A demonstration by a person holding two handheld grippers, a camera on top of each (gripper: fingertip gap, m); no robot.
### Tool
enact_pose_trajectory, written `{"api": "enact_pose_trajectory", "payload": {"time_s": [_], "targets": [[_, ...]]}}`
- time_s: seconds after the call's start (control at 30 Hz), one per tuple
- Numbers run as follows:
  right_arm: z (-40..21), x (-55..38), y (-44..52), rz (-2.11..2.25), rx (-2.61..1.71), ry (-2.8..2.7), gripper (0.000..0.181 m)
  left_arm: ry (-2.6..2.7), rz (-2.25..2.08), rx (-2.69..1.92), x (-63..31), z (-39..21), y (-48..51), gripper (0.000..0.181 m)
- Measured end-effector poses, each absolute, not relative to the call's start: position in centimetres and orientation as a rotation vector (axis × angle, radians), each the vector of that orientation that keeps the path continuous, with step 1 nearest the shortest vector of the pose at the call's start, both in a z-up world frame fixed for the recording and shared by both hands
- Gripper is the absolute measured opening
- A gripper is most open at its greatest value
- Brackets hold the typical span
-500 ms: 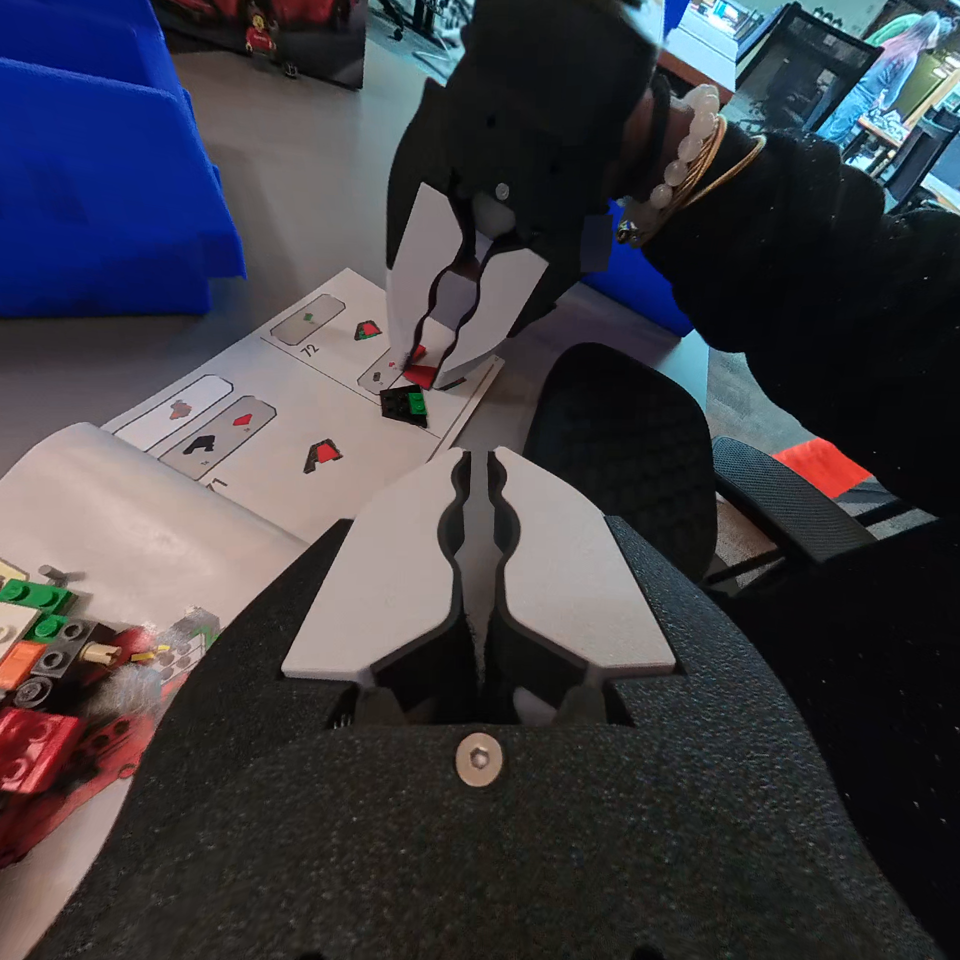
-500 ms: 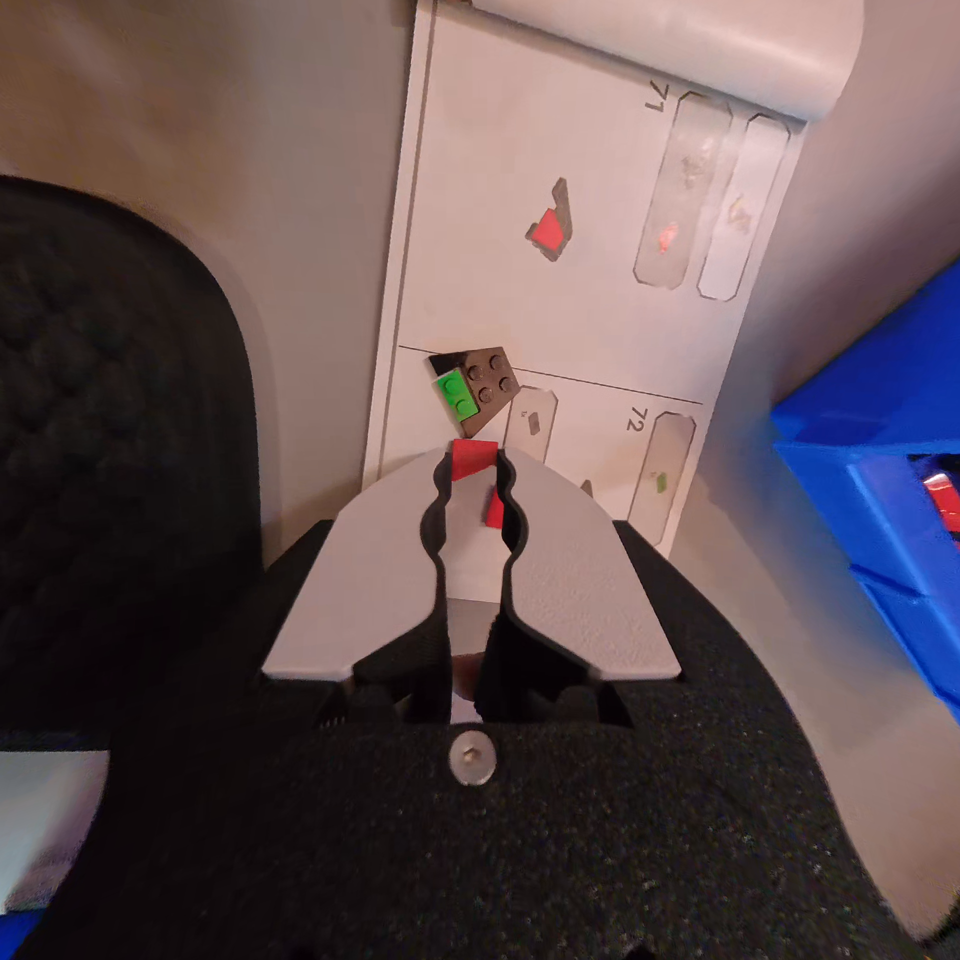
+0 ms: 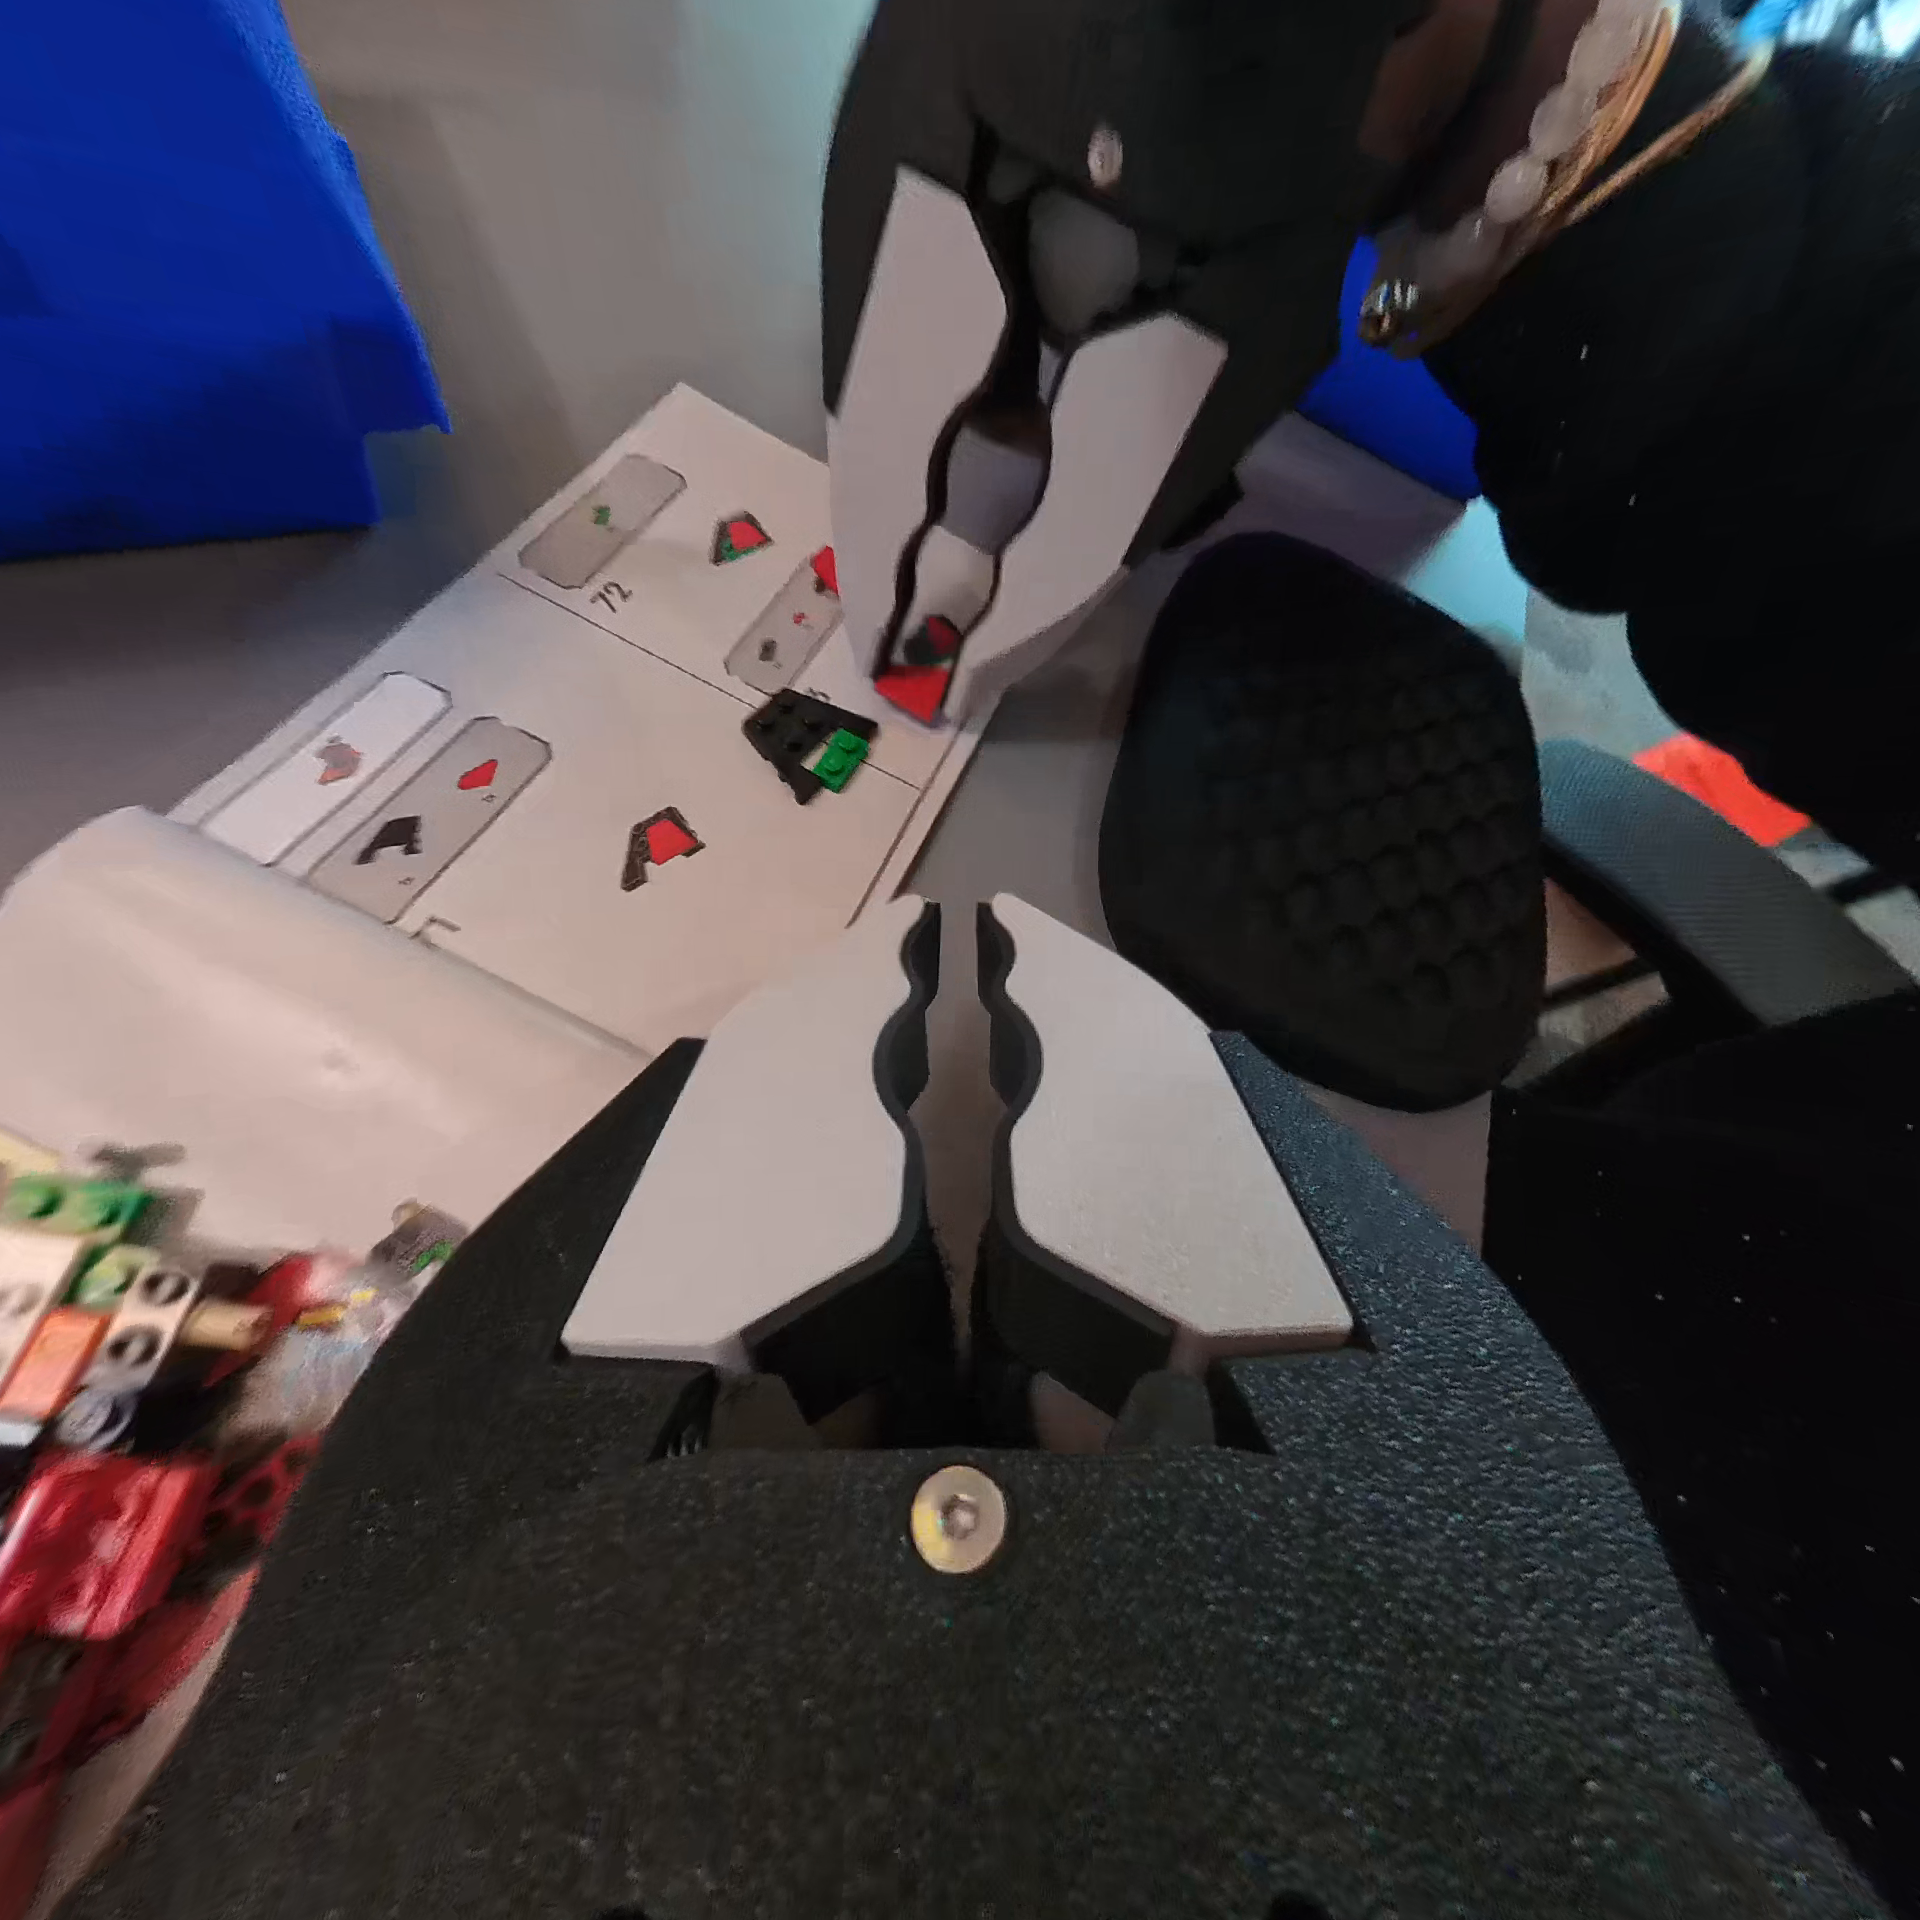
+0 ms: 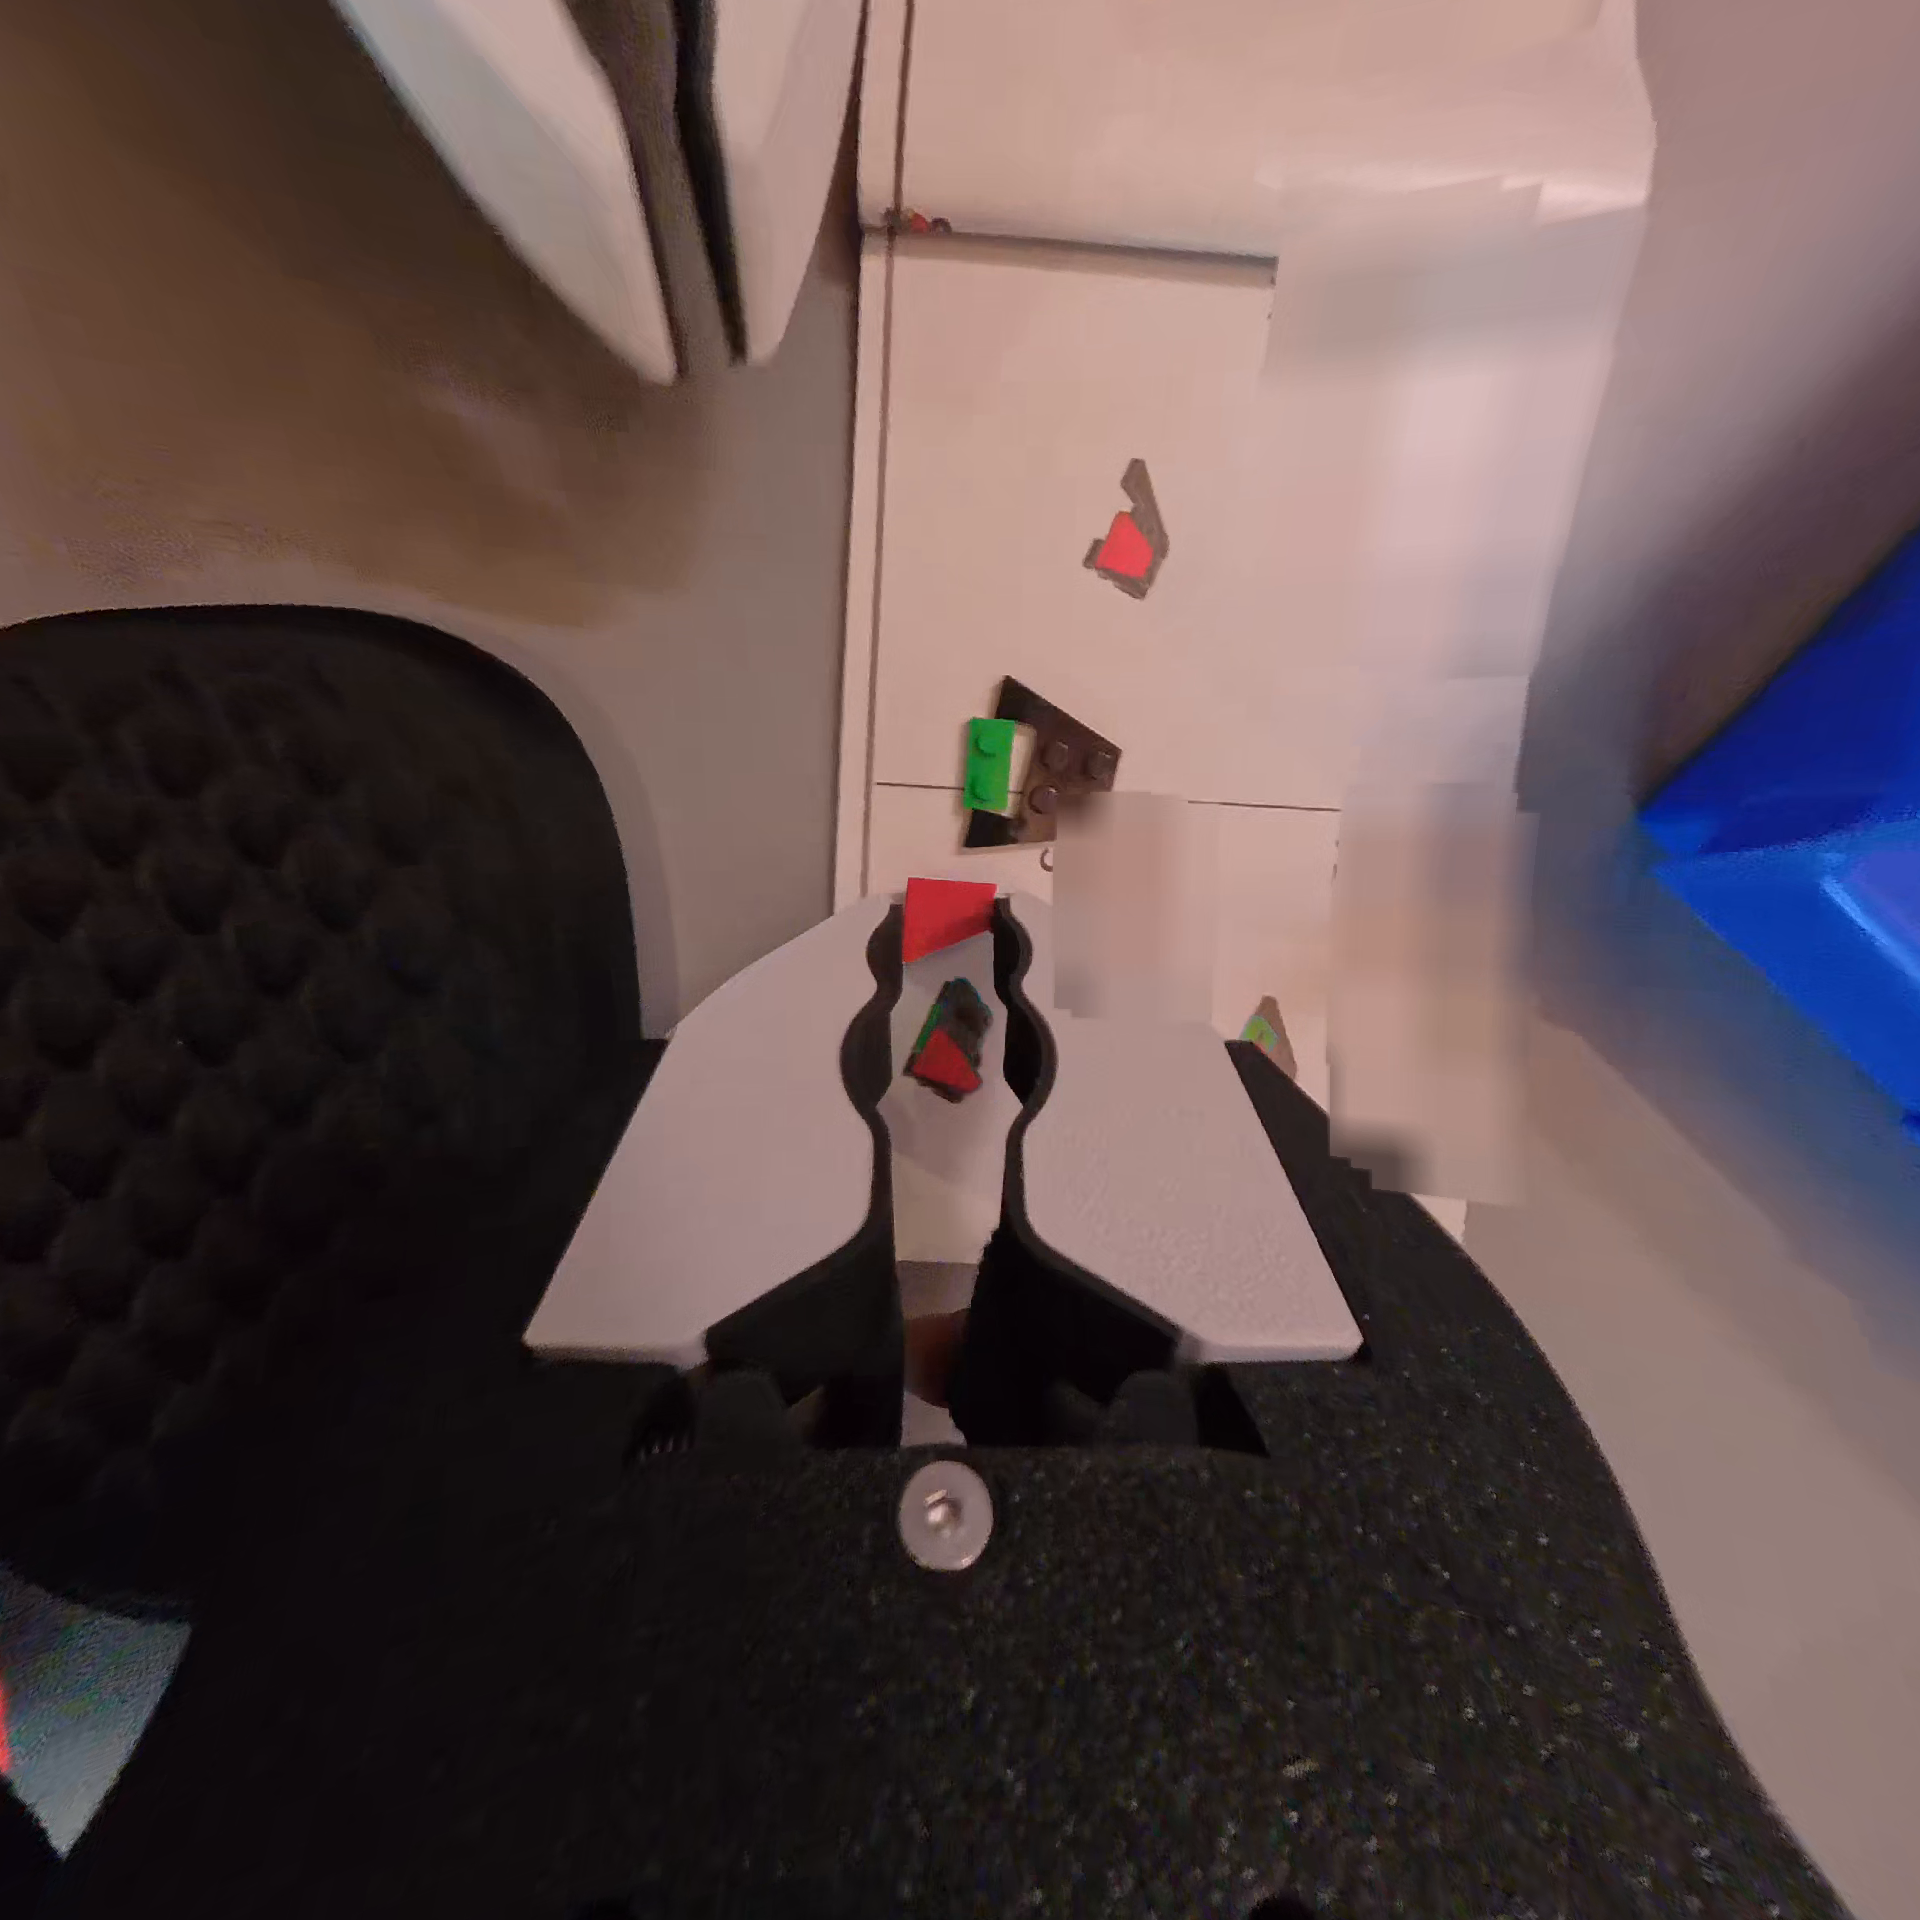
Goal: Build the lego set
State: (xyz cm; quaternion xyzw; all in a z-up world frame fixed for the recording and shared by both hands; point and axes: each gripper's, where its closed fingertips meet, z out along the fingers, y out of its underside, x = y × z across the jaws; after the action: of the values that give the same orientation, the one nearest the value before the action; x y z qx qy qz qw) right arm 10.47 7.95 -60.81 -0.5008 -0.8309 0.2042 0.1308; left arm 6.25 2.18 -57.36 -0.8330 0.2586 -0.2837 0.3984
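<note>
A black wedge plate (image 3: 795,732) with a small green plate (image 3: 844,756) on it lies on the open instruction booklet (image 3: 582,935). My right gripper (image 3: 914,698) is shut on a small red wedge piece (image 3: 912,694) and holds it just right of the black plate, touching or just above the page. In the right wrist view the red wedge piece (image 4: 943,914) sits between my right gripper's tips (image 4: 948,916), just short of the black plate (image 4: 1070,774) and green plate (image 4: 987,764). My left gripper (image 3: 958,920) is shut and empty, hovering near the booklet's near edge.
A pile of loose bricks (image 3: 104,1403) lies at the lower left. Blue bins stand at the back left (image 3: 156,260) and on the right of the right wrist view (image 4: 1787,831). A black mesh chair (image 3: 1320,821) is past the table edge. The left gripper's fingers (image 4: 623,156) show at top left. There is about 8 centimeters between the tips of the two grippers.
My left gripper has moved forward, closer to the booklet and the right gripper. The right gripper still holds the red wedge piece beside the black plate.
</note>
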Motion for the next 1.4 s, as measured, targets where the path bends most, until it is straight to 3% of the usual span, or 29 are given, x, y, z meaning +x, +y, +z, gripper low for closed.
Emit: {"api": "enact_pose_trajectory", "payload": {"time_s": [0.57,1.4], "targets": [[-61.1,8.3,10.8,0.768,-1.414,-2.284,0.016,0.77,-0.53,-2.276,9.0,-60.9,6.1,0.001],[-60.9,9.3,11.3,0.717,-1.457,-2.254,0.016,0.726,-0.464,-2.251,8.7,-61.0,7.4,0.001]]}}
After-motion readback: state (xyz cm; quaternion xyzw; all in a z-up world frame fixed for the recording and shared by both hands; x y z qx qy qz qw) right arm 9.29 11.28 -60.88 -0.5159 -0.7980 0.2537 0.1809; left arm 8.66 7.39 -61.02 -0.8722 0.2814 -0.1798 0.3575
